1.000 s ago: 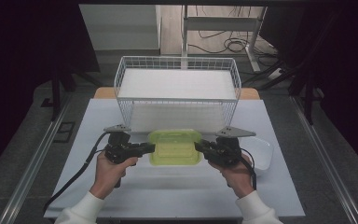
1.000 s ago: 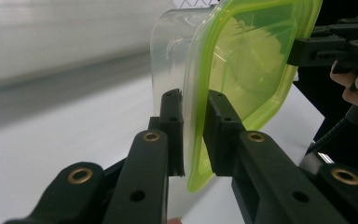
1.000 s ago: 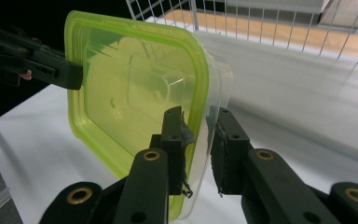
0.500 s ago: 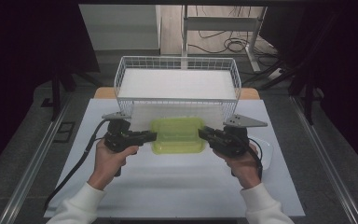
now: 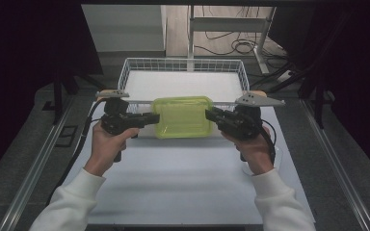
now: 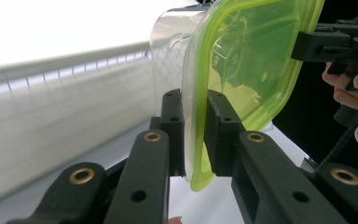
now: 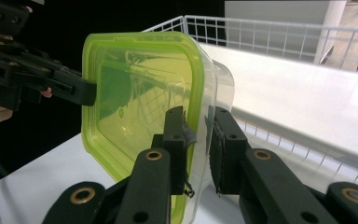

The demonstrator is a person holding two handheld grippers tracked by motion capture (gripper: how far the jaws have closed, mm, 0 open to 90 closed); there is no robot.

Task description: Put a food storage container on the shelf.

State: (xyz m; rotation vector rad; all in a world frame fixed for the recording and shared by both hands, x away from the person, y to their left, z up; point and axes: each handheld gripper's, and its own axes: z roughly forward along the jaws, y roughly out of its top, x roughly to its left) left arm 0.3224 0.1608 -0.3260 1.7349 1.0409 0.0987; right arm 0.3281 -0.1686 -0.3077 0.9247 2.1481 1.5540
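A clear plastic container with a lime-green lid [image 5: 182, 116] hangs in the air just in front of the white wire basket [image 5: 183, 65]. My left gripper [image 5: 152, 118] is shut on the lid's left rim, and my right gripper [image 5: 212, 115] is shut on its right rim. In the left gripper view the two black jaws pinch the green lid edge [image 6: 196, 140], with the clear tub [image 6: 172, 51] to the left. The right gripper view has the jaws clamped on the rim of the container [image 7: 140, 102], and the other gripper [image 7: 70, 88] holds the far side.
The basket has a flat white bottom [image 5: 183, 85] and stands at the table's far end. The white tabletop [image 5: 173, 178] lies below the hands. A small clear round object [image 5: 275, 153] sits on the table by the person's right hand. Cables trail from the left gripper.
Both grippers have lifted the container up from the table and carried it toward the basket's front wall. Both grips have held.
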